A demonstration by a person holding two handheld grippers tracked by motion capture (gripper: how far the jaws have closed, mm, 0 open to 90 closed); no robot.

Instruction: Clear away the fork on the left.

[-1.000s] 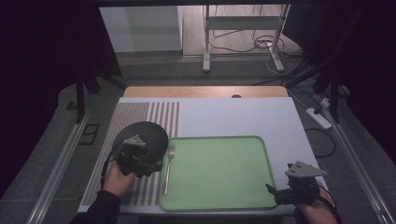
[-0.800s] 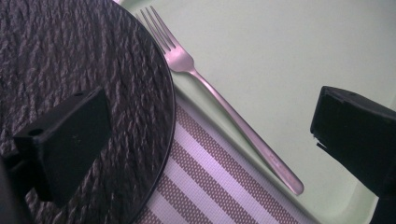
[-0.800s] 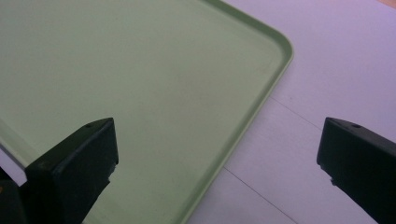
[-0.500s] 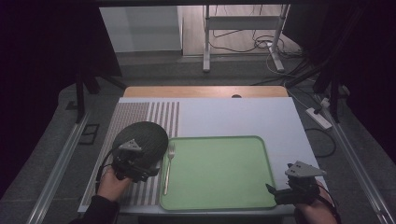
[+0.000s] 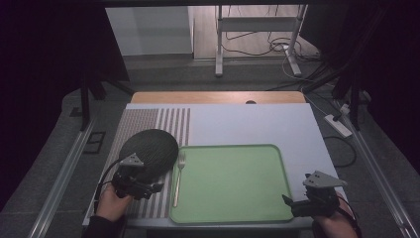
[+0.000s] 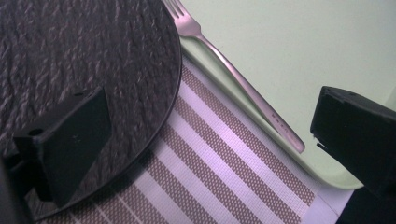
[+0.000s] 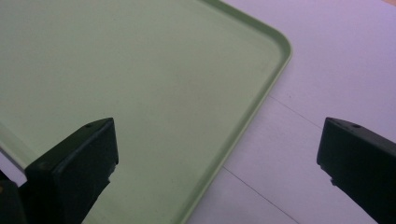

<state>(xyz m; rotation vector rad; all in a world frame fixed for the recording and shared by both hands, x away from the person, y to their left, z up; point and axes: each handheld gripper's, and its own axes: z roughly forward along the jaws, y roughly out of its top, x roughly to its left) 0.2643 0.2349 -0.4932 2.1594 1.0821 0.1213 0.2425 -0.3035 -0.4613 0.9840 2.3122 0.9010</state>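
At far left, striped placemat (image 5: 148, 124) under a dark round plate (image 5: 151, 148); near edge of the plate partly covered in the high view by the left gripper (image 5: 148, 188). Held low over the plate's near rim, jaws spread wide with nothing between them. In the left gripper view, one jaw in front of the textured plate surface, the other cut off at the right border, over the tray corner. Just right of the plate, a fork (image 5: 179, 178) lying along the left rim of the green tray (image 5: 277, 163), tines away from the person; tine tips cropped by the top edge in the left gripper view (image 6: 243, 88), handle end resting on the tray rim. Whether fork and plate touch: hard to tell. Tray bare, on the white table (image 5: 237, 124). At far right, right gripper (image 5: 289, 202) by the tray's near right corner, jaws wide apart, empty, straddling the tray rim (image 7: 261, 112); hand below it cut off by the bottom edge.
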